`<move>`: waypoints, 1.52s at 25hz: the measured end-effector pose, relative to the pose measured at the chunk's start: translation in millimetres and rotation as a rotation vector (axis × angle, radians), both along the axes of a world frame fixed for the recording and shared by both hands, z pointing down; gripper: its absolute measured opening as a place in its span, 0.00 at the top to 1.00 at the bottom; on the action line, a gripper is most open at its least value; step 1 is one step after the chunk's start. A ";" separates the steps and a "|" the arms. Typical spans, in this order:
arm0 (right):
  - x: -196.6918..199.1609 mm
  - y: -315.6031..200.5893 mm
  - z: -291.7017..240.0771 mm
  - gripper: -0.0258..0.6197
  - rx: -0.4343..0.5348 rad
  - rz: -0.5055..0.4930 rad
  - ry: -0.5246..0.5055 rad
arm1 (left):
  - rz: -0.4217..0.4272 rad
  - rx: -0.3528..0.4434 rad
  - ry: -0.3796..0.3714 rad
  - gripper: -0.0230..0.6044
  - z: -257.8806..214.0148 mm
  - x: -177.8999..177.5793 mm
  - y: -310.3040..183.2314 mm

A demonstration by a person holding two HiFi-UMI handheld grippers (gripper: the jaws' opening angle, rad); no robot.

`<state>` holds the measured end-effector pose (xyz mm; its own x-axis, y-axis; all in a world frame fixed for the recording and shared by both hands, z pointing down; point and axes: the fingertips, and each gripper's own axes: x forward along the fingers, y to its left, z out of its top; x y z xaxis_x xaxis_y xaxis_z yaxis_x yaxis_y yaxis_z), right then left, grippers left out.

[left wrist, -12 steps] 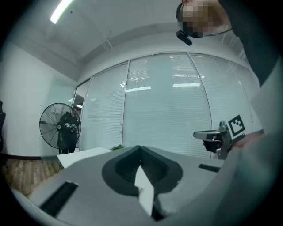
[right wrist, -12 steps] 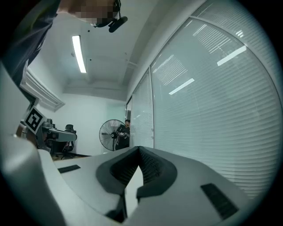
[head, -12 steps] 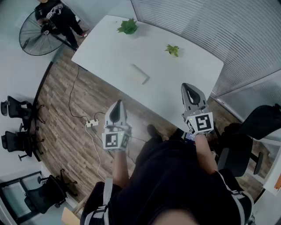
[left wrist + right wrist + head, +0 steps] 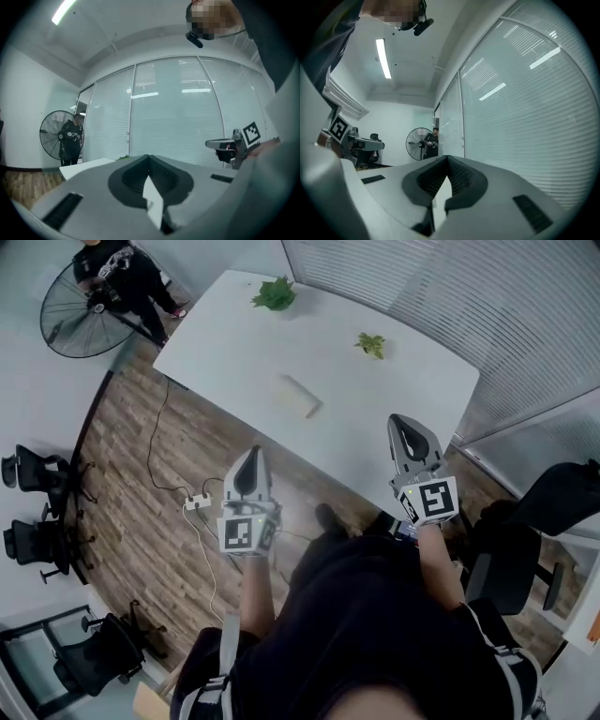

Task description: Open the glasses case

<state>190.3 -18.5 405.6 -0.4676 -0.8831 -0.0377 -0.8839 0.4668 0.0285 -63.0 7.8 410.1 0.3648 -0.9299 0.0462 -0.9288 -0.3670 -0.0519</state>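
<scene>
The glasses case [image 4: 300,397], a pale oblong box, lies closed near the middle of the white table [image 4: 225,343] in the head view. Both grippers are held level in front of the person, short of the table's near edge and well apart from the case. My left gripper [image 4: 251,456] is over the wooden floor with its jaws together and nothing in them. My right gripper [image 4: 400,424] is at the table's near right edge, also shut and empty. In the left gripper view my closed left gripper [image 4: 149,158] has the right gripper [image 4: 220,144] beside it. The case shows in neither gripper view.
Two small green plants [image 4: 273,295] [image 4: 369,346] stand on the table's far side. A glass wall with blinds [image 4: 469,296] runs behind. A person by a standing fan [image 4: 84,310] is at the far left. A power strip [image 4: 196,503] and black chairs [image 4: 37,474] are on the wooden floor.
</scene>
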 end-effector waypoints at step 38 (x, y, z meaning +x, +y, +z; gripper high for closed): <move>-138.6 -20.0 4.5 0.94 -0.021 -0.064 0.083 | 0.040 -0.015 0.072 0.96 9.0 -110.6 -11.9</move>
<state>51.7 -38.5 410.1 -0.5241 -0.8514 0.0217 -0.8470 0.5238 0.0905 -173.6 -4.1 419.1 0.4050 -0.9137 0.0319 -0.9143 -0.4046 0.0206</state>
